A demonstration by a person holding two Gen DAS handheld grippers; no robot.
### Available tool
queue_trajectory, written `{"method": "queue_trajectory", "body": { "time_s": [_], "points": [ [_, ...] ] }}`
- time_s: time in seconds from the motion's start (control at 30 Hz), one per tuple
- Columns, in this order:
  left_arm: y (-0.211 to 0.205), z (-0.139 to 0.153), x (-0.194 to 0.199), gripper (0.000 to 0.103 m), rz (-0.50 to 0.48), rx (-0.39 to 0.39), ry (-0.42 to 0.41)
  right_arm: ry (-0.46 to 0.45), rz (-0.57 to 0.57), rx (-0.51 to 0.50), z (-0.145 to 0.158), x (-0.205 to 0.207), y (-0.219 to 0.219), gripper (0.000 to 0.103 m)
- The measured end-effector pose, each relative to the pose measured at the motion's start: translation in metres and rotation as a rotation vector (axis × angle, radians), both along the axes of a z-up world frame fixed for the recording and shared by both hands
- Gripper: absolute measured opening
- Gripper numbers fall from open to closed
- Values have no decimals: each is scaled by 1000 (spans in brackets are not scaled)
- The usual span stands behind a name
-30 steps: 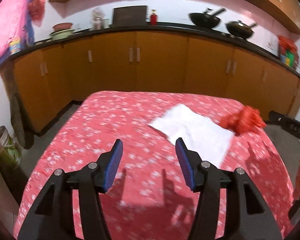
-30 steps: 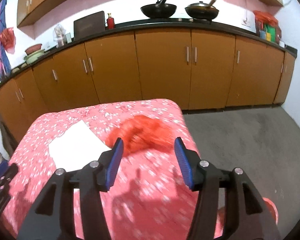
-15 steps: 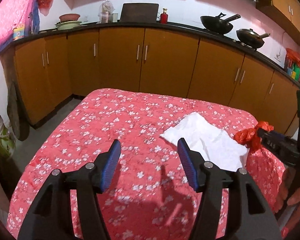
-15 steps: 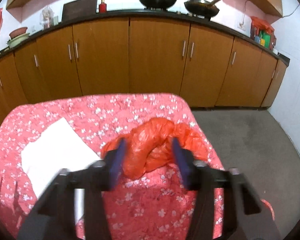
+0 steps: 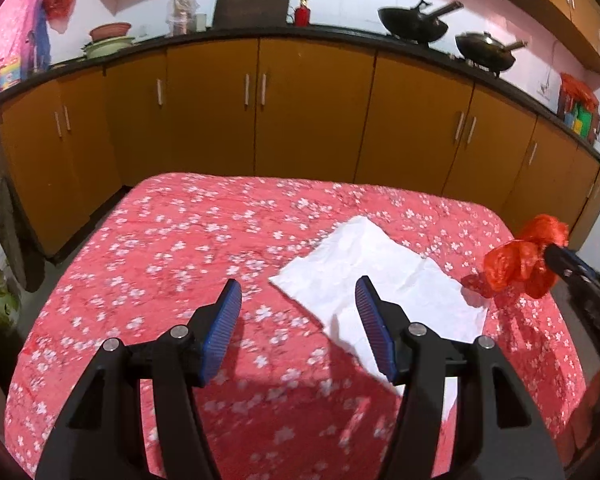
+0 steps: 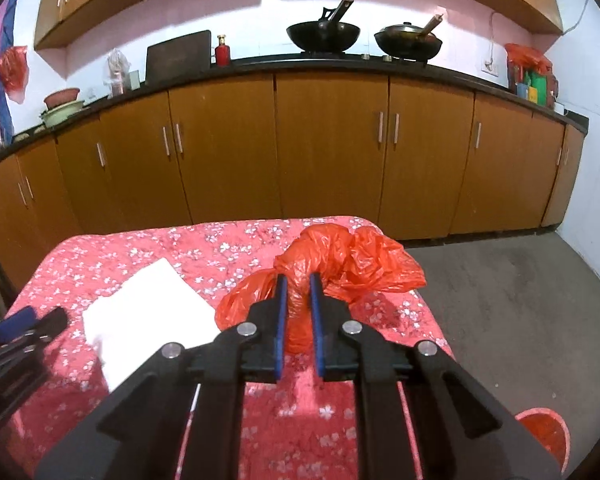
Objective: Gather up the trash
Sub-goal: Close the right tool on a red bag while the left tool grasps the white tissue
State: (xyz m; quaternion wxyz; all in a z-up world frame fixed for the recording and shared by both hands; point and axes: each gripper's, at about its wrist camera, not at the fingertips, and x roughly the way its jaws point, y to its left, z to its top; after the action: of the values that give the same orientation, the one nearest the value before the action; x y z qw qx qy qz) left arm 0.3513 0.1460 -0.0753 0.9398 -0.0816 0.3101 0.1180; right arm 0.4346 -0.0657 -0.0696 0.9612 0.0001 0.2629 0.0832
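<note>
A crumpled red plastic bag (image 6: 352, 258) lies near the far right corner of the table with the red flowered cloth (image 6: 236, 240). My right gripper (image 6: 298, 286) has its jaws closing on the bag, whose plastic is pinched between the blue pads. The left wrist view shows the same bag (image 5: 520, 260) at the right edge. A white sheet of paper (image 5: 376, 288) lies flat on the cloth (image 5: 180, 240). My left gripper (image 5: 298, 300) hovers open above the paper's near left edge, nothing between its fingers. That paper (image 6: 148, 312) sits left of the bag in the right wrist view.
Brown cabinets (image 6: 328, 152) under a black counter run along the far wall, with two woks (image 6: 324, 34) on top. Grey floor (image 6: 520, 300) lies right of the table. A red round container (image 6: 544, 436) stands on the floor at lower right.
My right gripper moved in over the red bag and closed from wide open onto it. My left gripper drifted toward the white paper and stayed open.
</note>
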Motion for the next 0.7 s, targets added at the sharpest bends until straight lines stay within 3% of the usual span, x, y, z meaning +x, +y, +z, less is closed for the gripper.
{"method": "queue_trajectory", "body": {
  "time_s": [0.27,0.4,0.5,0.7],
  "points": [
    [-7,-21,37,58,-65,-49,165,9,2,-12,-3,-5,-6,12],
    [-9,-28,44,35,-91,-64,206,20,-1,-7,-5,-4,-8,12],
    [-13,-28,43,3,-124,-66,206,24,-3,-5,-5,-4,-8,12],
    [-21,-10,24,0,-131,-13,92,9,0,-8,2,-8,-9,12]
  ]
}}
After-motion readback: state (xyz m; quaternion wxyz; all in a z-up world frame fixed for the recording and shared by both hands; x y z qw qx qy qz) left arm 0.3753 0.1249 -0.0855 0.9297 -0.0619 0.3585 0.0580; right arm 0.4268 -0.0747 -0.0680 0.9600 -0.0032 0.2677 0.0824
